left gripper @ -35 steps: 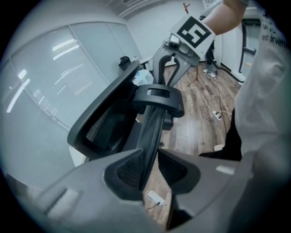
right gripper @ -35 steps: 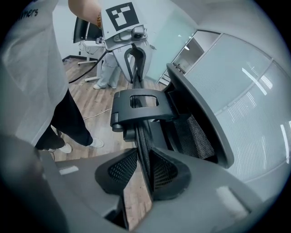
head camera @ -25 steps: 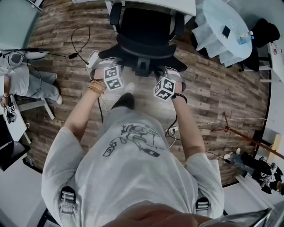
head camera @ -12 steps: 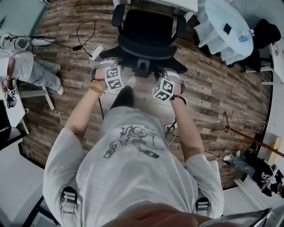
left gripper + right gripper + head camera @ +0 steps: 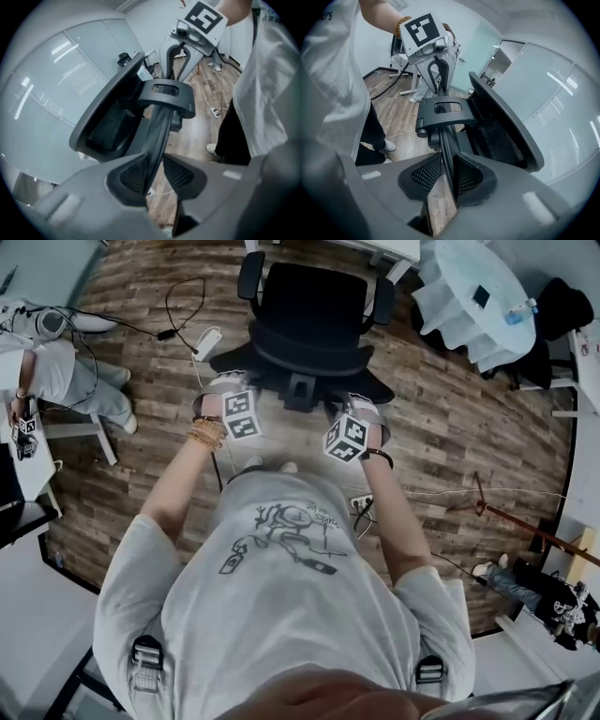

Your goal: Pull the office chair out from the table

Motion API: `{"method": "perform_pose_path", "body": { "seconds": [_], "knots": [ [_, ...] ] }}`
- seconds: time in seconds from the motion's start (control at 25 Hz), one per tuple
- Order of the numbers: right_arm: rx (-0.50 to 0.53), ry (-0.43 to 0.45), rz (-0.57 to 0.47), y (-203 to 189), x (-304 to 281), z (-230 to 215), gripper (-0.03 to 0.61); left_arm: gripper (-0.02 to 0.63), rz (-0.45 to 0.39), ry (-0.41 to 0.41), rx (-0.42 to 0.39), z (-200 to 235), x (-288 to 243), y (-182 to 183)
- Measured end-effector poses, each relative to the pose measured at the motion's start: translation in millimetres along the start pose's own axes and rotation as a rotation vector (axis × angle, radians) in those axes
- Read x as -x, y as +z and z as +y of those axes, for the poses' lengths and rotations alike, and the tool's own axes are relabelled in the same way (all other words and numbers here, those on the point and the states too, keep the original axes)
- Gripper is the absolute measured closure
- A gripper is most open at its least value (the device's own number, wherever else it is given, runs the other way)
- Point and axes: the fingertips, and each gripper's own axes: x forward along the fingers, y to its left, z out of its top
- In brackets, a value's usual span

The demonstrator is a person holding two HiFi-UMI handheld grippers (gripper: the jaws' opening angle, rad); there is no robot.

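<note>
The left gripper point(image 5: 157, 172) and right gripper point(image 5: 449, 174) are each pinching the thin back rim of the office chair point(image 5: 314, 322) in narrowed jaws, with the chair sitting close before the surface point(image 5: 394, 247), so I'd be pulling both evenly straight back, guarding against swivel.

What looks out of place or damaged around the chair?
Nothing damaged. The office chair stands upright, left hand-held gripper and right hand-held gripper clamped on its backrest. A power strip lies loose on the floor beside it.
</note>
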Motion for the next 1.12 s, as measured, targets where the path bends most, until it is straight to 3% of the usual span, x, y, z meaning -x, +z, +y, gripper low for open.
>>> {"method": "perform_pose_path", "body": {
  "seconds": [1.12],
  "knots": [
    [-0.072, -0.025, 0.06, 53, 38, 136, 0.482, 0.512, -0.094, -0.03, -0.065, -101, 67, -66]
  ]
}}
